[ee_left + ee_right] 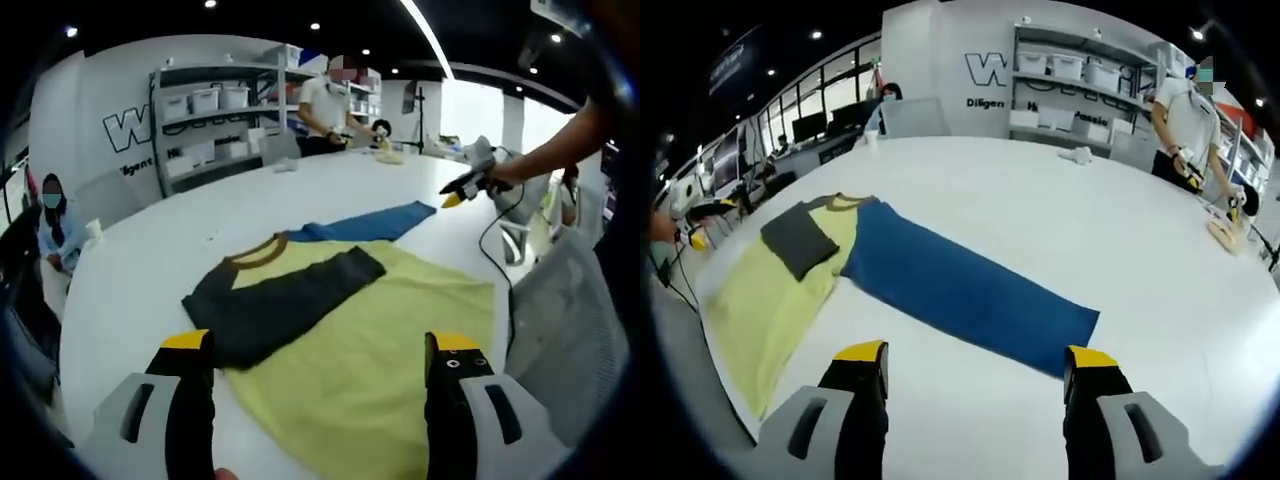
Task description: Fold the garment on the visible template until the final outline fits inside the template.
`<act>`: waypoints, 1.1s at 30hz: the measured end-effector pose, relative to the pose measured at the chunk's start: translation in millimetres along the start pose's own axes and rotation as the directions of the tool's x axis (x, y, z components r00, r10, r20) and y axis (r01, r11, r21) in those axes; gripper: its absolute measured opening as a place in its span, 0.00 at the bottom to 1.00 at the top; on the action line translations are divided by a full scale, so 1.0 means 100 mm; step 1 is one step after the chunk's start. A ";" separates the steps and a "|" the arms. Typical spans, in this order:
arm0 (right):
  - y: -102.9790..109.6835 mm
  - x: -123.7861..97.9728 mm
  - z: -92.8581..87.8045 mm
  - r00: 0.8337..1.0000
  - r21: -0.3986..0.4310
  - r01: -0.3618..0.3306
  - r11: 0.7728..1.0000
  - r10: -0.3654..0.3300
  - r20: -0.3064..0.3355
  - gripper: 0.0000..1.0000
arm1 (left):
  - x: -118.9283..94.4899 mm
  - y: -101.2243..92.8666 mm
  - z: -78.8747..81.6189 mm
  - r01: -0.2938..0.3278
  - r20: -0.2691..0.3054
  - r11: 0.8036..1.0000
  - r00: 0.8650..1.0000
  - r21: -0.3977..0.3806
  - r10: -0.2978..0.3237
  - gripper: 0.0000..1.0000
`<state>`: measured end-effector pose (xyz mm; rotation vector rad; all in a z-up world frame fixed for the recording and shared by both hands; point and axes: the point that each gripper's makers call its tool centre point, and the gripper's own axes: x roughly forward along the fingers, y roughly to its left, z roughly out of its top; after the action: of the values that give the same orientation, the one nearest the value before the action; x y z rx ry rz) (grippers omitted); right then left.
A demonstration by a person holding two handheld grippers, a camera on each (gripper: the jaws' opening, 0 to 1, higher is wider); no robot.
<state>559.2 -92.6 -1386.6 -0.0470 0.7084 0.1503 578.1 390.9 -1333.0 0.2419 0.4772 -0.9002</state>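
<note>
Yellow cloth shirt [380, 340] lies flat on the white table [180, 240], its dark sleeve [290, 300] folded in. Blue long sleeve [960, 285] at twelve o'clock likely comes next. Left gripper [325, 375] and right gripper [975, 385] hover spread, empty.

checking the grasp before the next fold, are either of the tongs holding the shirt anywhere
Nothing is held. The left tongs stand open above the shirt, and the right tongs stand open short of its blue sleeve.
</note>
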 end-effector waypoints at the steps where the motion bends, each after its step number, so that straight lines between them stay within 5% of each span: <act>1: -0.02 0.01 0.00 1.000 0.010 0.003 1.000 -0.003 -0.001 0.68 | -0.01 0.00 0.00 -0.001 0.000 1.000 1.000 -0.002 0.001 0.84; 18: -0.41 0.23 -0.14 0.994 0.107 0.090 0.990 -0.083 -0.065 0.57 | -0.20 -0.07 -0.06 0.005 0.003 1.000 1.000 -0.001 -0.005 0.85; 33: -0.53 0.34 -0.32 0.986 0.166 0.126 0.978 -0.105 -0.131 0.45 | -0.35 -0.17 -0.19 0.032 -0.014 0.999 0.999 0.011 -0.032 0.85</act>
<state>572.3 -143.8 -1433.7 0.0698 0.8362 -0.0269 540.3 411.8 -1332.5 0.2521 0.4903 -0.9332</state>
